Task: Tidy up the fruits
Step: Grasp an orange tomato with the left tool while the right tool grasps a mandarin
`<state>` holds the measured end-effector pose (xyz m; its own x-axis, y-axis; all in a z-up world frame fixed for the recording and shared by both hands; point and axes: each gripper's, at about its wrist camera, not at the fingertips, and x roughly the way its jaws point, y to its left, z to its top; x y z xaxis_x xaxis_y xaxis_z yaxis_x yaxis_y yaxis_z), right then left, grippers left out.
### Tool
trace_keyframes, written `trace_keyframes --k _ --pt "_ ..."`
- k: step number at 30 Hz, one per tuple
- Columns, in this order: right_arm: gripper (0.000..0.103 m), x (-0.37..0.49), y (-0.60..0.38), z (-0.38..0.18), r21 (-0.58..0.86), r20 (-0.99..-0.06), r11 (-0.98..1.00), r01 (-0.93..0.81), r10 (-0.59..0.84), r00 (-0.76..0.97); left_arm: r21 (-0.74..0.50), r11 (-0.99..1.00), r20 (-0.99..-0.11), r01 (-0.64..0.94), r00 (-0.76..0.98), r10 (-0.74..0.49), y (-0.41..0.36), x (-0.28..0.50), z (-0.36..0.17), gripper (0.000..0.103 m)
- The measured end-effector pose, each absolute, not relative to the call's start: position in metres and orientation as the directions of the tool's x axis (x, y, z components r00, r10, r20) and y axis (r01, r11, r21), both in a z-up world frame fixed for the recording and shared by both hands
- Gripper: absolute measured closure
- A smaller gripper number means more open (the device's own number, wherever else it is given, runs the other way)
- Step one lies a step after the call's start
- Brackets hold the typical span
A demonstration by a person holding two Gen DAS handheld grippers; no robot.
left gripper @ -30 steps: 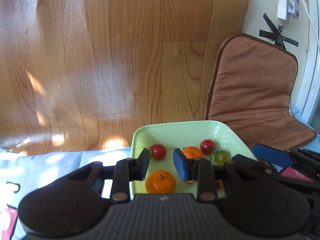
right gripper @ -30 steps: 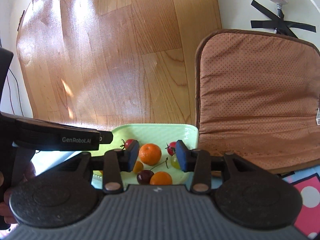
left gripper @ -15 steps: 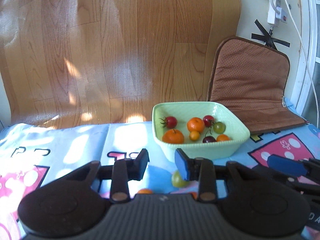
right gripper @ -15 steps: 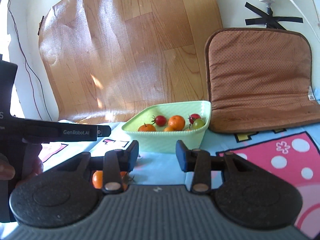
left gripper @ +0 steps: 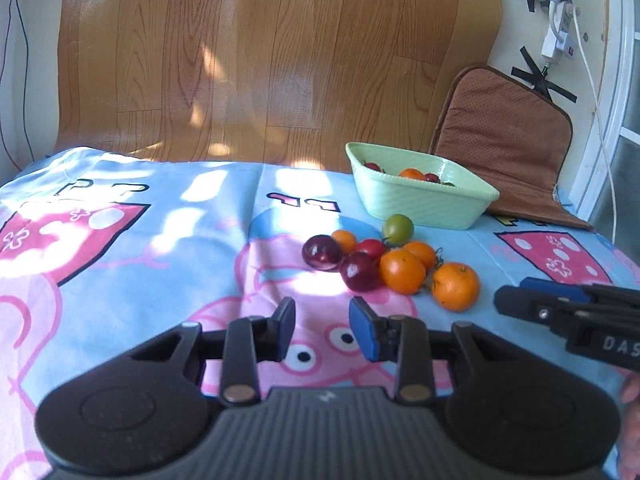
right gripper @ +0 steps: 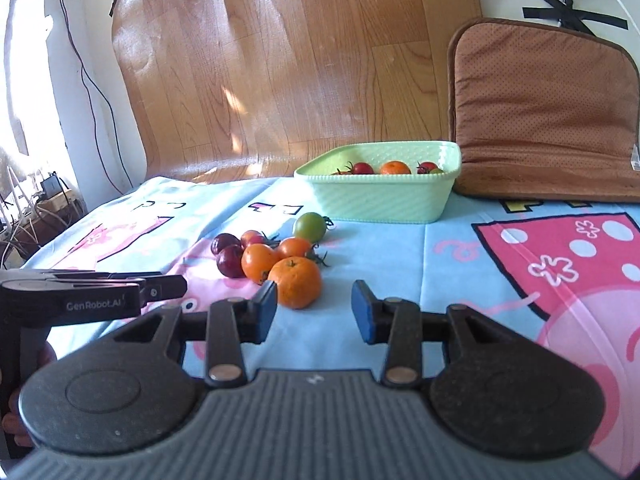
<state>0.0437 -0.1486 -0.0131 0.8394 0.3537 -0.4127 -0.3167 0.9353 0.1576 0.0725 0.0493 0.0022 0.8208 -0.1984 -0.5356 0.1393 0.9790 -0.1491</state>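
Note:
A pale green bowl point(left gripper: 424, 200) point(right gripper: 384, 200) stands at the back of the cloth and holds several small fruits. In front of it lies a loose pile: oranges point(left gripper: 455, 286) point(right gripper: 296, 282), dark plums point(left gripper: 322, 252) point(right gripper: 231, 261), a green tomato point(left gripper: 398, 228) point(right gripper: 310, 226) and small red and orange tomatoes. My left gripper point(left gripper: 322, 330) is open and empty, just short of the pile. My right gripper point(right gripper: 314, 312) is open and empty, its left finger close to the nearest orange. Each gripper shows at the edge of the other's view.
A blue and pink cartoon cloth point(left gripper: 140, 248) covers the surface. A brown cushion point(right gripper: 540, 120) leans against the wall behind the bowl, on the right. A wood-pattern sheet point(left gripper: 260, 60) stands behind. Cables and a power strip point(left gripper: 560, 28) hang on the wall.
Both grippers have pulled back and down from above the bowl to low over the cloth. The pile of loose fruit has come into view. Both stay open and empty.

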Motion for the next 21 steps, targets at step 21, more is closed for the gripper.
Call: trace_keyframes --k 21 --pt "0.063 0.038 -0.154 -0.022 0.051 -0.487 0.934 -0.355 0.333 0.807 -0.043 0.950 -0.536 0.310 0.795 -0.284 -0.013 0.114 0.010 0.071"
